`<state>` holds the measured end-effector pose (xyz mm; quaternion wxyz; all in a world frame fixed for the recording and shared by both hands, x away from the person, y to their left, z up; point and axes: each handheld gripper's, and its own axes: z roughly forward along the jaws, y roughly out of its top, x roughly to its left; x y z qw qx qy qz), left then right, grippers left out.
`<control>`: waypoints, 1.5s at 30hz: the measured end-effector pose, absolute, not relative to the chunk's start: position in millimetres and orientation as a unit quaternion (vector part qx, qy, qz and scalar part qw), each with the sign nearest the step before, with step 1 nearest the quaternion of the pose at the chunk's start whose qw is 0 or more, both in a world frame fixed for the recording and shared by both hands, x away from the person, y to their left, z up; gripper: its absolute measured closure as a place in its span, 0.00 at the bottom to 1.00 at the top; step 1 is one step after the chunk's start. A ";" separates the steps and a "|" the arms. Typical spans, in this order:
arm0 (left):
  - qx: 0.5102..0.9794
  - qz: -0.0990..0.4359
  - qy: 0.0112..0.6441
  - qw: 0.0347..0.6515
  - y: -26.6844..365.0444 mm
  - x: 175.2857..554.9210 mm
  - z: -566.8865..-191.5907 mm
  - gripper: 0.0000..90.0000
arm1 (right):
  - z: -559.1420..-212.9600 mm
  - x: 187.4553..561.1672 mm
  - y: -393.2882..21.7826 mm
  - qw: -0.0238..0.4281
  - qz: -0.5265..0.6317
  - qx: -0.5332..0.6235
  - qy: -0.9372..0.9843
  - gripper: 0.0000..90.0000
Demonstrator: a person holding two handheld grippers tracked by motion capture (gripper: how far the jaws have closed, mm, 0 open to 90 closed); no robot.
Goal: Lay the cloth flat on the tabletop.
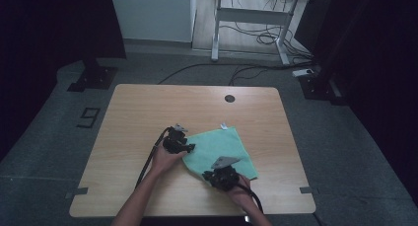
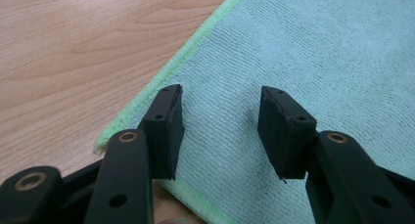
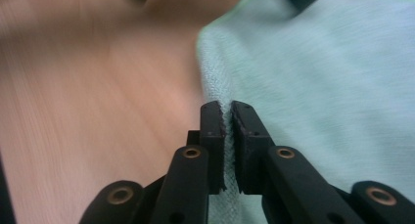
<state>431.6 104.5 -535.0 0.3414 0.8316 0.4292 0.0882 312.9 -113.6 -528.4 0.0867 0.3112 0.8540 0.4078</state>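
Cloth (image 1: 222,148) on wooden table (image 1: 148,112): right gripper (image 3: 228,117) pinches its edge, left gripper (image 2: 220,123) released.

Lab or office workroom: bare wooden table (image 1: 148,112), grey carpet (image 1: 345,152), height-adjustable desk frame (image 1: 251,18), loose floor cables (image 1: 261,38).

light green microfibre cloth (image 1: 222,149), flat and askew on the wooden table (image 1: 143,112), near edge pinched up

A light wooden table (image 1: 148,107) carries a green cloth (image 1: 219,144) lying flat near its front edge.
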 end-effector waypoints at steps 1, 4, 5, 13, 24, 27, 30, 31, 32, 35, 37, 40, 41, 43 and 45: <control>0.832 0.088 0.429 0.341 104.6 431.6 -534.9 0.58 | -525.1 320.1 -121.6 0.076 0.421 0.325 0.843 0.94; 0.832 0.085 0.429 0.342 105.1 432.1 -534.9 0.58 | -519.5 343.7 -145.9 0.071 0.435 0.361 0.822 0.93; 0.832 0.085 0.429 0.342 105.3 432.1 -534.8 0.58 | -519.9 352.0 -153.8 0.075 0.435 0.373 0.816 0.92; 0.831 0.084 0.429 0.343 106.0 432.5 -535.0 0.58 | -536.1 378.5 -172.6 0.113 0.401 0.405 0.814 0.84; 0.830 0.084 0.430 0.346 105.9 432.0 -535.3 0.58 | -518.2 359.9 -184.1 0.169 0.422 0.394 0.799 0.78; 0.830 0.088 0.431 0.344 104.9 431.5 -535.3 0.58 | -512.6 346.0 -177.5 0.164 0.429 0.365 0.810 0.78; 0.829 0.090 0.433 0.342 104.0 431.0 -535.1 0.58 | -517.8 346.5 -172.2 0.158 0.416 0.361 0.820 0.75; 0.829 0.090 0.433 0.342 103.8 430.9 -535.2 0.58 | -521.5 349.1 -171.0 0.157 0.409 0.363 0.823 0.73; 0.829 0.090 0.433 0.342 104.0 431.0 -535.2 0.58 | -525.1 351.8 -170.1 0.160 0.398 0.365 0.826 0.72; 0.830 0.086 0.431 0.344 105.2 431.6 -535.2 0.58 | -532.8 358.2 -168.9 0.160 0.382 0.370 0.831 0.68; 0.830 0.084 0.431 0.345 105.9 432.0 -535.2 0.58 | -536.5 360.3 -168.0 0.157 0.372 0.369 0.837 0.68; 0.830 0.084 0.430 0.345 106.1 432.0 -535.2 0.58 | -539.8 361.2 -166.5 0.155 0.366 0.367 0.841 0.70; 0.830 0.085 0.430 0.345 105.8 431.7 -535.4 0.58 | -540.2 360.8 -166.4 0.150 0.366 0.366 0.842 0.78; 0.829 0.086 0.431 0.346 105.6 431.6 -535.5 0.58 | -539.5 360.7 -167.4 0.142 0.367 0.374 0.840 0.88; 0.829 0.085 0.430 0.346 105.8 431.7 -535.4 0.58 | -537.8 359.7 -168.7 0.137 0.371 0.376 0.838 0.94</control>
